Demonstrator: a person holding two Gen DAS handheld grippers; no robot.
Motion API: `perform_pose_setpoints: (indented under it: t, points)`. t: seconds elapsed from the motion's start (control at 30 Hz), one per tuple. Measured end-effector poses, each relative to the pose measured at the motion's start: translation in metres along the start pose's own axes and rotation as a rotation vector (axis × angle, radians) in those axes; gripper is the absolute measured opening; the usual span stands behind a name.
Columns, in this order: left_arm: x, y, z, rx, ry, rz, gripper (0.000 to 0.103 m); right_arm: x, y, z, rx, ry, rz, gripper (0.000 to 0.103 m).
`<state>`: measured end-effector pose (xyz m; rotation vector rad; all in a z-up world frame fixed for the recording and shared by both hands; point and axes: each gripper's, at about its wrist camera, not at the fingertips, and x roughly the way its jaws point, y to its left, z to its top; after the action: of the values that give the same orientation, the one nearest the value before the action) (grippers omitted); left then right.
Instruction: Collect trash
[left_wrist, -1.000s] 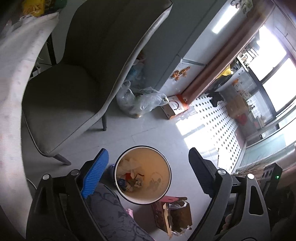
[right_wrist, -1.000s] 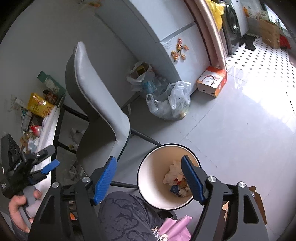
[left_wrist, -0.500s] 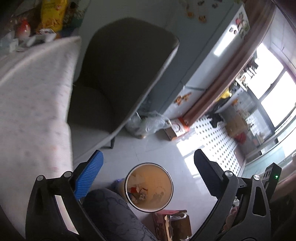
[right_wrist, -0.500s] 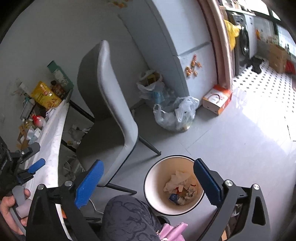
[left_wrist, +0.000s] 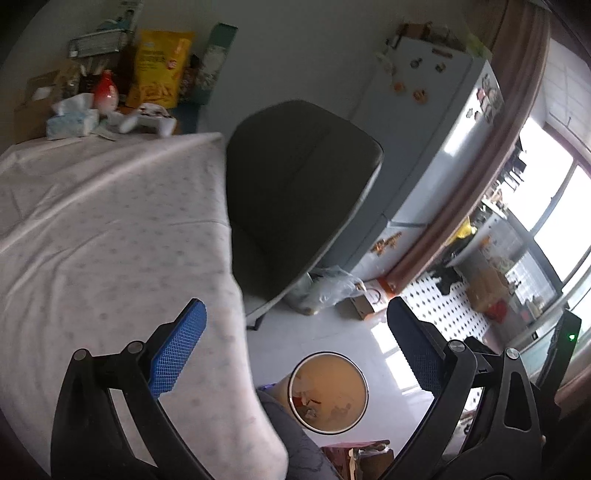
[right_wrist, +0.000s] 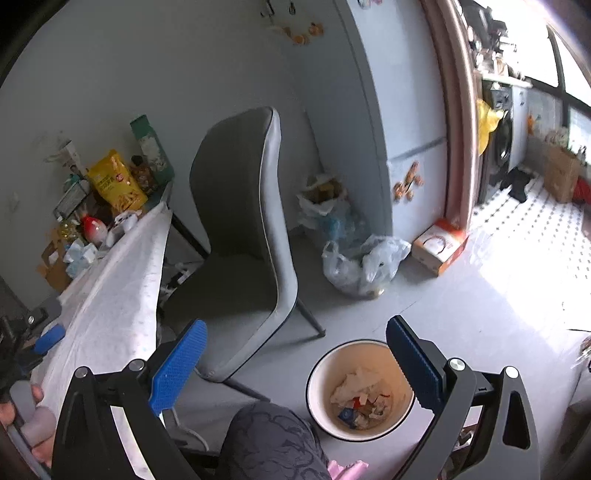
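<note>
A round cream trash bin (right_wrist: 360, 391) stands on the grey floor and holds crumpled paper and wrappers (right_wrist: 360, 398); it also shows in the left wrist view (left_wrist: 328, 391). My left gripper (left_wrist: 295, 350) is open and empty, above the edge of the white-clothed table (left_wrist: 110, 229). My right gripper (right_wrist: 295, 363) is open and empty, above the floor to the left of the bin. The left gripper (right_wrist: 48, 338) shows at the left edge of the right wrist view, over the table.
A grey chair (right_wrist: 243, 229) stands between table and fridge (right_wrist: 402, 110). Snack bags (left_wrist: 159, 66), a tissue pack (left_wrist: 72, 118) and a white controller (left_wrist: 147, 120) crowd the table's far end. Plastic bags (right_wrist: 362, 262) and a box (right_wrist: 439, 245) lie by the fridge. My knee (right_wrist: 273, 439) is below.
Both grippers have lifted and tilted up from the bin. The left one has swung over the table, so the tabletop and its far-end items have come into view. Both stayed open.
</note>
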<state>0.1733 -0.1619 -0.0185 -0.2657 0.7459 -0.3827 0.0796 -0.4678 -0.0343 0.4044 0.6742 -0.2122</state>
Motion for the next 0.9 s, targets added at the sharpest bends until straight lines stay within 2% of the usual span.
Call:
perform_pose_setpoints:
  t: [0.13, 0.27, 0.53, 0.67, 0.8, 0.9]
  points:
    - [-0.03, 0.015, 0.003, -0.004, -0.065, 0.041, 0.097, -0.011, 0.025, 0.0, -0.045, -0.017, 0.0, 0.095]
    - [-0.065, 0.027, 0.002, -0.014, -0.153, 0.086, 0.097, -0.028, 0.046, -0.002, -0.049, -0.067, -0.053, 0.095]
    - [-0.122, 0.037, -0.004, 0.0, -0.293, 0.137, 0.097, -0.059, 0.081, -0.004, -0.129, -0.127, 0.012, 0.095]
    - [-0.142, 0.033, -0.01, 0.053, -0.354, 0.239, 0.097, -0.068, 0.098, -0.008, -0.169, -0.15, 0.04, 0.095]
    - [-0.157, 0.039, -0.015, 0.062, -0.368, 0.261, 0.097, -0.076, 0.116, -0.013, -0.183, -0.165, 0.046, 0.095]
    - [-0.168, 0.045, -0.019, 0.057, -0.379, 0.268, 0.097, -0.081, 0.129, -0.017, -0.206, -0.168, 0.094, 0.095]
